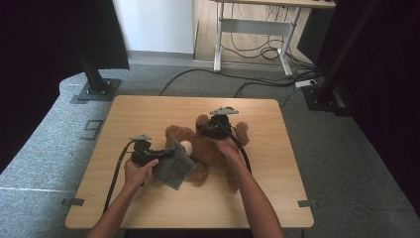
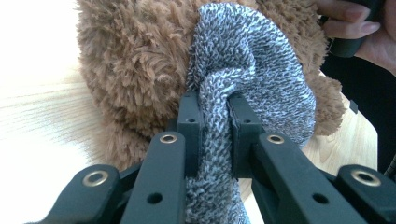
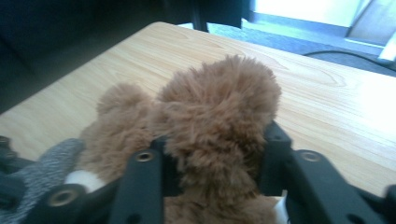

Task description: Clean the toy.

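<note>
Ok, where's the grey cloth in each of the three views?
High view: the grey cloth hangs left of centre, pinched in the left gripper, against the teddy bear.
Left gripper view: centre, rising from between the jaws and draped on the bear's brown fur.
Right gripper view: a grey patch at the bottom left corner, beside the bear.
Shared landmark: the brown teddy bear, which the cloth touches in every view.

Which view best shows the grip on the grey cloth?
The left gripper view: the left gripper pinches the grey cloth between its pads. The high view shows it draped beside the teddy bear; the right gripper view catches one corner.
</note>
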